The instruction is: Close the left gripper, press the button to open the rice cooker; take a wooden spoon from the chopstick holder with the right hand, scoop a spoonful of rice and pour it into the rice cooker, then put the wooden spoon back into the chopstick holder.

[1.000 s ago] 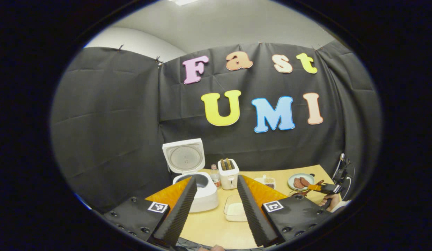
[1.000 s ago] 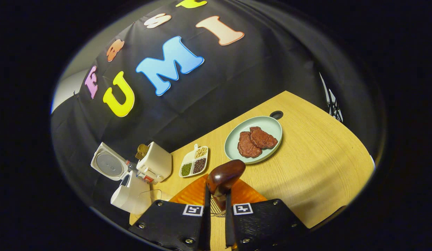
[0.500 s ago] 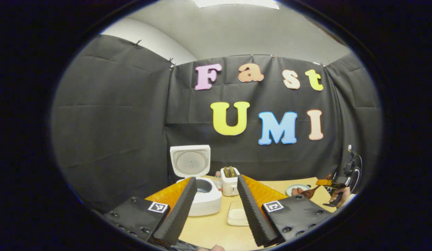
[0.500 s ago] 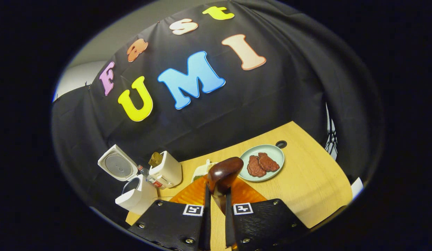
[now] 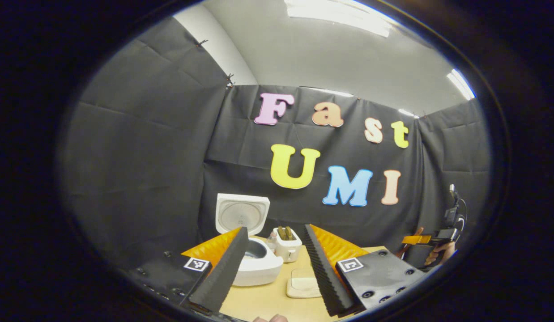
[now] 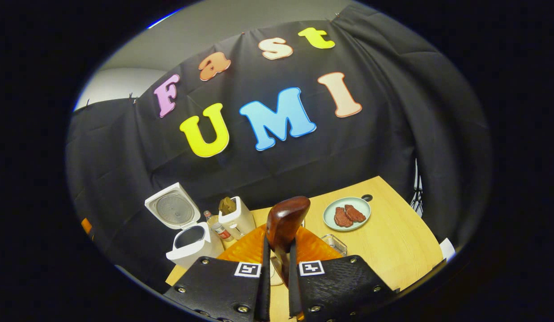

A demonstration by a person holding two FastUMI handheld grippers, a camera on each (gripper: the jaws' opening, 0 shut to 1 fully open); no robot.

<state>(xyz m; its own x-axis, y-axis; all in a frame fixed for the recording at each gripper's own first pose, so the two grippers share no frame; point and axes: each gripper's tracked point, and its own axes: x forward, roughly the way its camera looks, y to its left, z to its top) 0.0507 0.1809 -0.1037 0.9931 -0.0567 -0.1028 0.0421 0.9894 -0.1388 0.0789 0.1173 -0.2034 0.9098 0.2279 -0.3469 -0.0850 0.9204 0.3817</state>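
Right gripper view: my fingers (image 6: 277, 268) clamp the spoon (image 6: 283, 223) above the tabletop (image 6: 393, 241); left fingers (image 5: 272, 268) apart, cooker (image 5: 250, 259) open.

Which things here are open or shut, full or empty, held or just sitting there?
Rice cooker: lid up, open; inside not visible.
Wooden spoon: held upright in the right gripper, jaws shut on its handle.
Left gripper: jaws apart, holding nothing.
Toaster: two slices standing in its slots.
Plate: holds two reddish pieces of meat.
Clear dish: sitting on the table, something pale inside.
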